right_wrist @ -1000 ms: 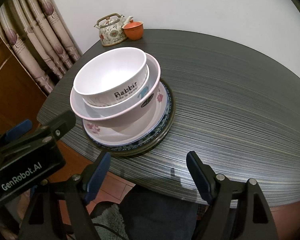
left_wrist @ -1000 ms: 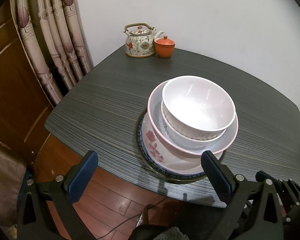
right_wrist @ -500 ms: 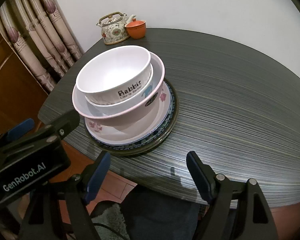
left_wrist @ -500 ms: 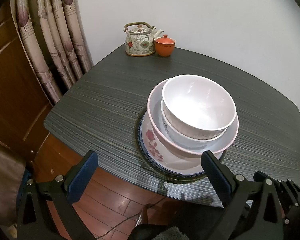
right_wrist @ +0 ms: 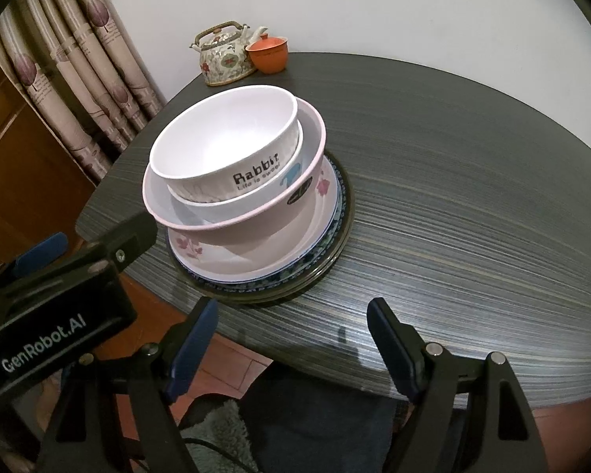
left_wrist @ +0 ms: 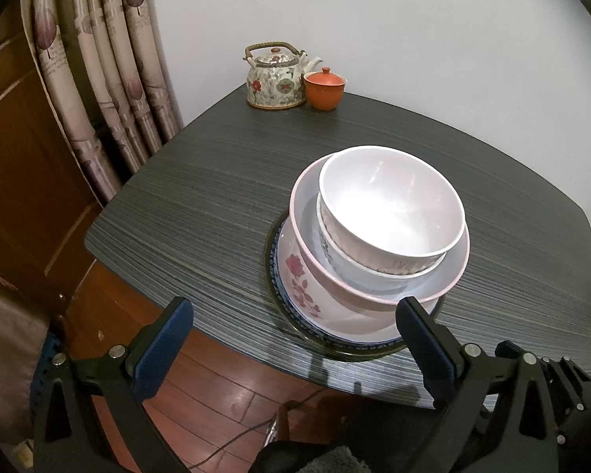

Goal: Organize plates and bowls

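Where bowls (left_wrist: 390, 205) nest, plates (left_wrist: 295, 276) beneath show only rims.

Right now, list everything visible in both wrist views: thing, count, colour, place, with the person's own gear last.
Rabbit bowl: one, white with dark lettering, top of the stack.
Second bowl: one, white, under it.
Wide bowl: one, pink-rimmed, holding both.
Floral plate: one, white with pink flowers, beneath the bowls.
Patterned plate: one, blue-rimmed, below that.
Bottom plate: one, dark rim, on the table; more cannot be told.
Table: one, dark grey striped.
Teapot: one, floral, far corner.
Lidded cup: one, orange, beside the teapot.
Curtain: beige, left.
Floor: reddish wood.
Left gripper: black, blue pads, open, short of the stack.
Right gripper: same, open, empty.
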`<state>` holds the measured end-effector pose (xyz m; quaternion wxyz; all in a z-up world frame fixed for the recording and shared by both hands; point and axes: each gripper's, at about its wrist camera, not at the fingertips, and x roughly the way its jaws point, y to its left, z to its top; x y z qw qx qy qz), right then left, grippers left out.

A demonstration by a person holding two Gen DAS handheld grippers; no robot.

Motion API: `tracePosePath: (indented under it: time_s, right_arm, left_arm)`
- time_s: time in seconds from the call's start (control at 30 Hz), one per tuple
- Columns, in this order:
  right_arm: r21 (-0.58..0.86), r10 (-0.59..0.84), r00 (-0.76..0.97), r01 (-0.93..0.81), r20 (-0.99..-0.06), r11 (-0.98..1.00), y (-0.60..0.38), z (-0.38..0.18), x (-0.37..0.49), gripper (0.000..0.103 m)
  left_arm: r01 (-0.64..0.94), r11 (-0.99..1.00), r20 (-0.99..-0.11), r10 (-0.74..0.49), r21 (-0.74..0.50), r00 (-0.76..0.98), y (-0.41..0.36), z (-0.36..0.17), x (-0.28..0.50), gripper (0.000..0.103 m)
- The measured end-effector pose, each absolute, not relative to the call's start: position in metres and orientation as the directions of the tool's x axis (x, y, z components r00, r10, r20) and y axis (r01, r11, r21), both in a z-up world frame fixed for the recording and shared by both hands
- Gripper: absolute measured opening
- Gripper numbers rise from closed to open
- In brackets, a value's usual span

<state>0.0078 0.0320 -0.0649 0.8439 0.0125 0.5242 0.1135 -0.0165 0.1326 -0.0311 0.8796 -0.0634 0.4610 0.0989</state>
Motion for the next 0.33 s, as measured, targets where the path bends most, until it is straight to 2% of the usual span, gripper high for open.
tracePosePath:
  time_s: [0.33]
  right_arm:
    - [0.139,0.206,0.427,-0.183,-0.88,0.973,0.0324,-0.0649,0.0063,0.08]
  left_arm:
    - [-0.236,0.971,-0.83,0.112,-0.024,0.546,0.1315,-0.0336,-0.0147,0.102]
